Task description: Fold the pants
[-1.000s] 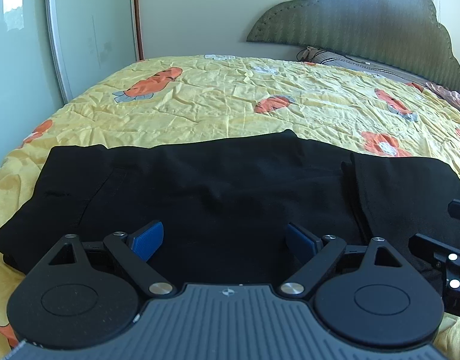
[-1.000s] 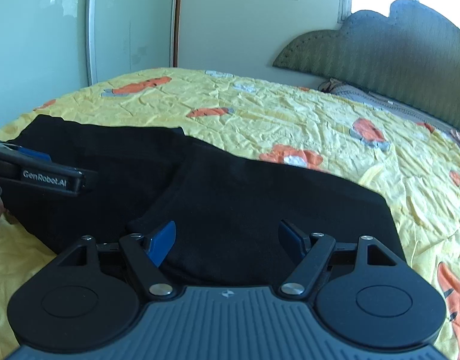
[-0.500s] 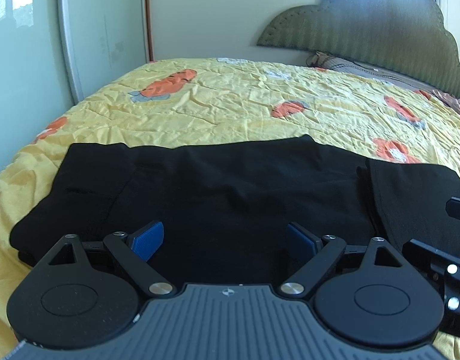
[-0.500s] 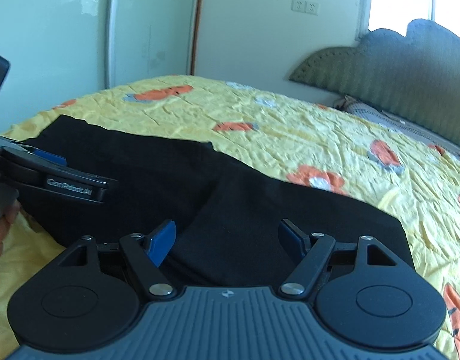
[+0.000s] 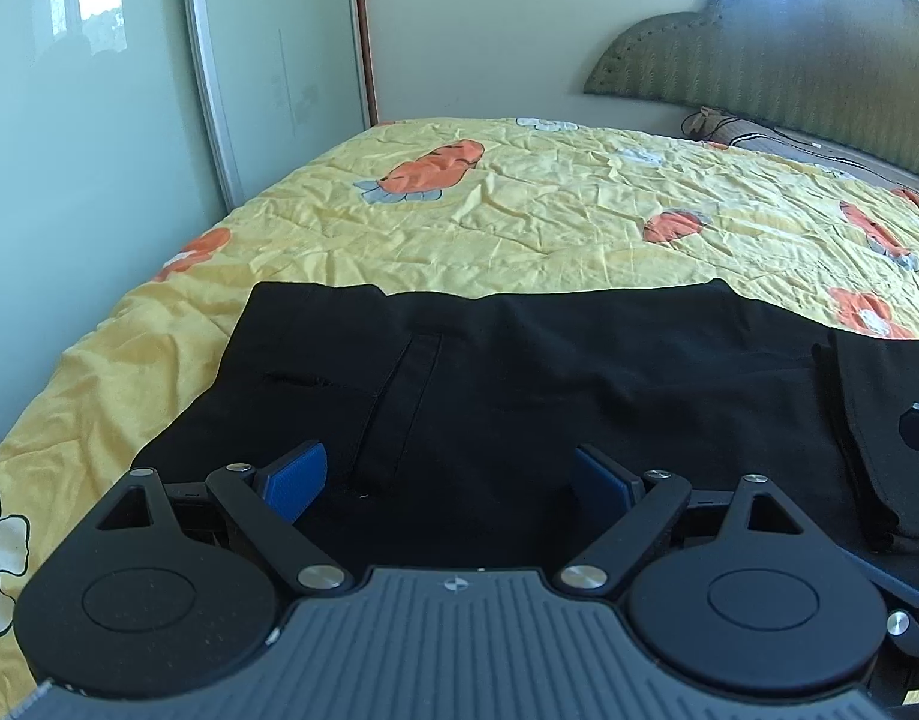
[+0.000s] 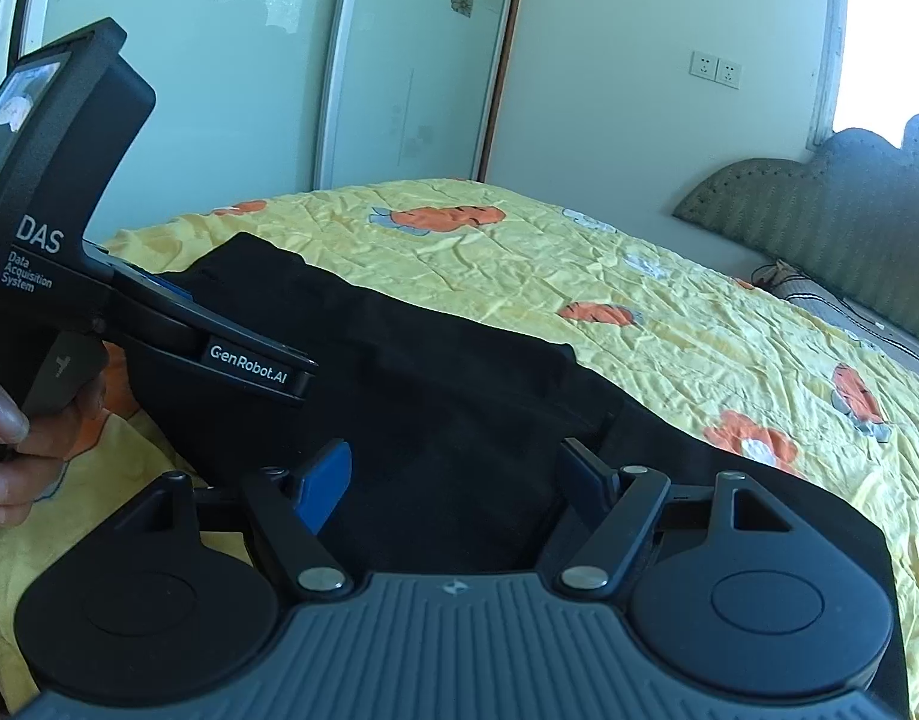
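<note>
Both tongs have lifted back since the earlier frames. Left tongs (image 5: 450, 474) and right tongs (image 6: 453, 477) stand open, holding nothing. Black pants (image 5: 549, 384) lie folded on the yellow bedspread (image 5: 519, 222), double layer at right.

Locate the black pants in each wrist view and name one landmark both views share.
Left wrist view: the black pants lie across the lower middle, just ahead of the open left tongs.
Right wrist view: the black pants run from centre-left to lower right, ahead of the open right tongs.
Shared landmark: the green scalloped headboard, upper right in both.
</note>
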The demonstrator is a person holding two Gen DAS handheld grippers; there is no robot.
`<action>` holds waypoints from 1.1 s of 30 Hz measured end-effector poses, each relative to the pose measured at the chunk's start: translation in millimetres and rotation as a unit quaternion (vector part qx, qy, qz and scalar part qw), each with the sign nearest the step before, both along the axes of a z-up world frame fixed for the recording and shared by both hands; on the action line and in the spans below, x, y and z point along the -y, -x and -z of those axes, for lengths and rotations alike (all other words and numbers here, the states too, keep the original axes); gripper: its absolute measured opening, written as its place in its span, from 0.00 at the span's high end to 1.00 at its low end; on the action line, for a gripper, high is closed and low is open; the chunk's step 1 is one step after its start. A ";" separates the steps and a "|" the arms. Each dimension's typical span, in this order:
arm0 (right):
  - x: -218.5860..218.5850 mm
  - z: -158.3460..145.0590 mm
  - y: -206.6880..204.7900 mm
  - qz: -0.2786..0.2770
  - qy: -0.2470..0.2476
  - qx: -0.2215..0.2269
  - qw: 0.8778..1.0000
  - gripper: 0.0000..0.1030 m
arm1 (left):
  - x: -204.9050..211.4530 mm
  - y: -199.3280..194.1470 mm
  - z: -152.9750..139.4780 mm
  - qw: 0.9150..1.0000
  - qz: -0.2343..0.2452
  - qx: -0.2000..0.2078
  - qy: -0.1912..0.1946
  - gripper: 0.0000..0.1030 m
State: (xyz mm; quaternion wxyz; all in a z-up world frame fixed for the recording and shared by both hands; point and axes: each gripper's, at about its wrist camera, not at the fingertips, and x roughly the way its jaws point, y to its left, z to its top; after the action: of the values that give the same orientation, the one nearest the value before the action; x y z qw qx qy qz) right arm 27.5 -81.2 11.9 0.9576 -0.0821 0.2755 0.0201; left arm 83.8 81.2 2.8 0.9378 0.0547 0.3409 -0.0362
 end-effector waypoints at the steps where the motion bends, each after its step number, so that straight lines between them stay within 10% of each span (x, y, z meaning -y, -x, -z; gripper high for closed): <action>1: -1.2 -0.1 -0.1 -0.002 -0.001 0.001 1.000 0.27 | -0.6 0.0 0.1 1.000 -0.001 -0.001 0.000 0.12; 15: -41.7 0.2 2.8 -0.051 0.068 0.021 0.996 0.28 | -18.2 -2.8 -9.4 1.000 -0.022 0.013 -0.002 0.12; 33: -156.7 31.1 -27.9 -0.223 0.231 0.047 0.946 0.39 | -135.8 -8.9 -28.9 0.971 -0.113 -0.081 0.196 0.16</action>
State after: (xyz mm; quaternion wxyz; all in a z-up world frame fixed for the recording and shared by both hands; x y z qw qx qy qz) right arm 55.4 75.6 -19.2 0.8955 -0.3608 0.2020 0.1648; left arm 92.7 217.0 31.7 0.8977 -0.1716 0.4059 -0.0004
